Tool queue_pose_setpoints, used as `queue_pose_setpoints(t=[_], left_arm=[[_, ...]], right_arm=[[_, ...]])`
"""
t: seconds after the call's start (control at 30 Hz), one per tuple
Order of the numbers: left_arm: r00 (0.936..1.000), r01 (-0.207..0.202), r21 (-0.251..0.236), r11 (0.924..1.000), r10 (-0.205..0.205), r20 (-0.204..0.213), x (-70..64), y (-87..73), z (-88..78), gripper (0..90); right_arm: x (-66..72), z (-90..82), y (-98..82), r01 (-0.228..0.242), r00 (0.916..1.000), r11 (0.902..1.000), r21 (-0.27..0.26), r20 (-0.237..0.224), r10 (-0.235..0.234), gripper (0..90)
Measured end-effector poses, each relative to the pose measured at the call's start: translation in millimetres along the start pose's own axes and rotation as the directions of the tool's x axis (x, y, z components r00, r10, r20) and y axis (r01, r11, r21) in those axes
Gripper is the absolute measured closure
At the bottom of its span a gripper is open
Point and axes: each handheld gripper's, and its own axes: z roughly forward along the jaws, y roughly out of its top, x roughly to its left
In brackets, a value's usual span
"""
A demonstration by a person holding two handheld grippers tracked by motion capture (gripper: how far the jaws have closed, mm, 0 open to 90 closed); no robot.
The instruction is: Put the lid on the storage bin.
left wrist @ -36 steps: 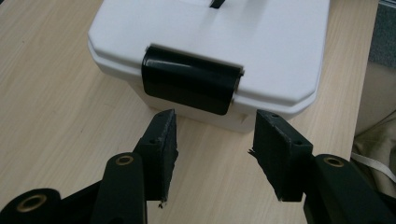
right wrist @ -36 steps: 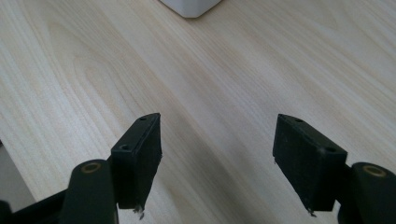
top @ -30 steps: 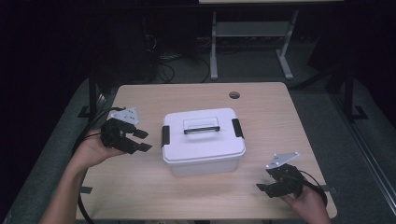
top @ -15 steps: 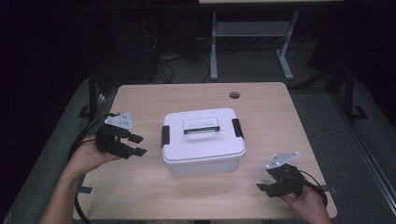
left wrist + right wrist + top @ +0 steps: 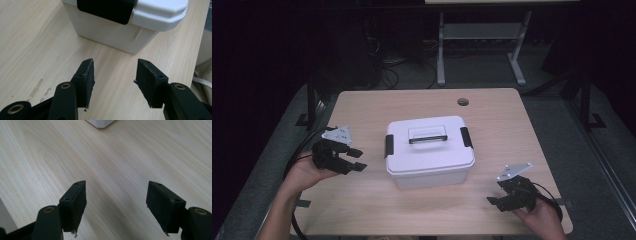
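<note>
A white lidded storage box with a black handle and black side latches was seen standing near the middle of the wooden table, lid closed. The left gripper was held just to the left of the box, its jaws spread apart with nothing between them and aimed at the box's latched end. The right gripper was held near the table's front right corner, well apart from the box, jaws likewise parted over bare wood.
</note>
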Motion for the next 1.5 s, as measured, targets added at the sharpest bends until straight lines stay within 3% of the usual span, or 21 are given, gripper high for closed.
queue_pose_setpoints(t=[1.5], left_arm=[[0.9973,0.064,-0.016,0.9978,-0.064,-0.036,-2.3,-48.2,13.5,43.2]], right_arm=[[-0.3,4.4,0.4,0.002,1.0000,0.9998,0.019,-0.003,-0.002,31.8]])
